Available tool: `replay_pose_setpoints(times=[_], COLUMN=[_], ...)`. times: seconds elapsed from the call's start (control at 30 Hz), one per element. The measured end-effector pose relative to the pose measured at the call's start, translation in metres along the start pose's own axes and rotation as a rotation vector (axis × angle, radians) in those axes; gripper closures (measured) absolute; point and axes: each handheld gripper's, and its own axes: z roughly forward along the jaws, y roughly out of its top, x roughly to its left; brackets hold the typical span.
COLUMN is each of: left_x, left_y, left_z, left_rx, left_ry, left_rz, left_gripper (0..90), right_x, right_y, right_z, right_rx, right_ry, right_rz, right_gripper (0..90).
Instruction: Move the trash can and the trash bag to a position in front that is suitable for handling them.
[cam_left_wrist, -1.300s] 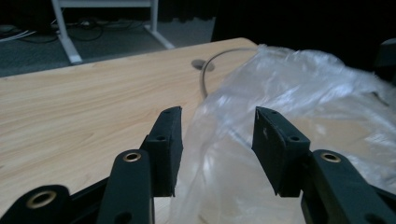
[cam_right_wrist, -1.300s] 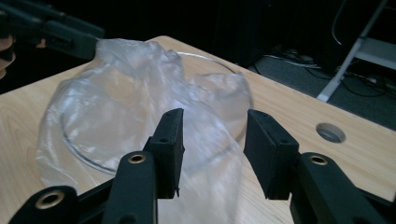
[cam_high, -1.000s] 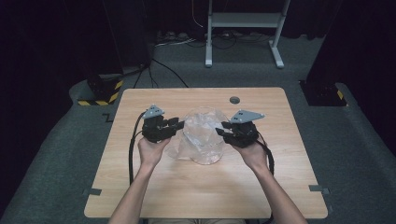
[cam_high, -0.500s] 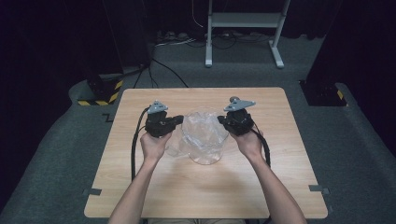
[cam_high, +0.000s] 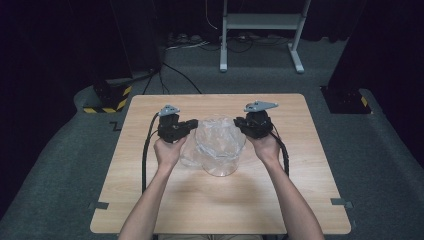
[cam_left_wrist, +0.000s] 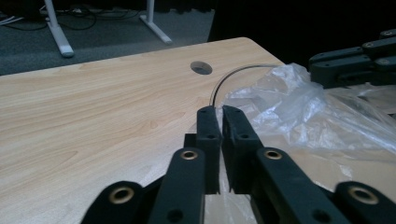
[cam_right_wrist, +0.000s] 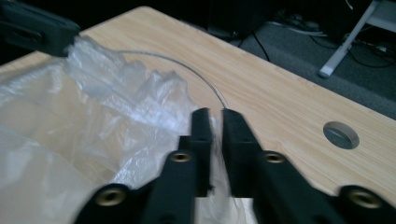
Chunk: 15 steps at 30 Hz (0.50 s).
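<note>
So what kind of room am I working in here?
It looks like a lab or recording studio rather than a home: a bare wooden table on grey carpet, black curtains around it, loose cables on the floor, and a yellow-and-black hazard-striped base beside the table.

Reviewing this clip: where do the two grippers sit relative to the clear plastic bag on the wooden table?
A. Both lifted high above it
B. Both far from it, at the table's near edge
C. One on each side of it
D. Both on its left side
C: in the high view the left gripper is at the left edge of the clear plastic bag and the right gripper at its right edge.
</note>
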Motion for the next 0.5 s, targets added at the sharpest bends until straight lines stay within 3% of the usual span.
replay_pose_setpoints(times=[0.1,0.2,0.33,0.5], left_x=[-0.003,-0.012,-0.022,-0.026], left_y=[-0.002,-0.002,-0.002,-0.002], left_z=[-0.004,-0.009,-0.011,-0.007], left_rx=[-0.016,-0.022,-0.002,-0.006], left_ry=[0.019,0.078,0.093,0.104], left_rz=[0.010,0.077,0.108,0.087], left_gripper=[73.3,61.5,51.2,44.8], right_x=[0.002,0.005,0.010,0.020], right_y=[-0.002,-0.004,-0.007,-0.006], right_z=[-0.008,-0.019,-0.033,-0.042], right_rx=[-0.022,-0.051,-0.077,-0.101], right_ry=[-0.001,0.000,0.024,0.051], right_rz=[-0.010,-0.013,-0.026,-0.074], right_gripper=[68.0,60.7,57.5,55.3])
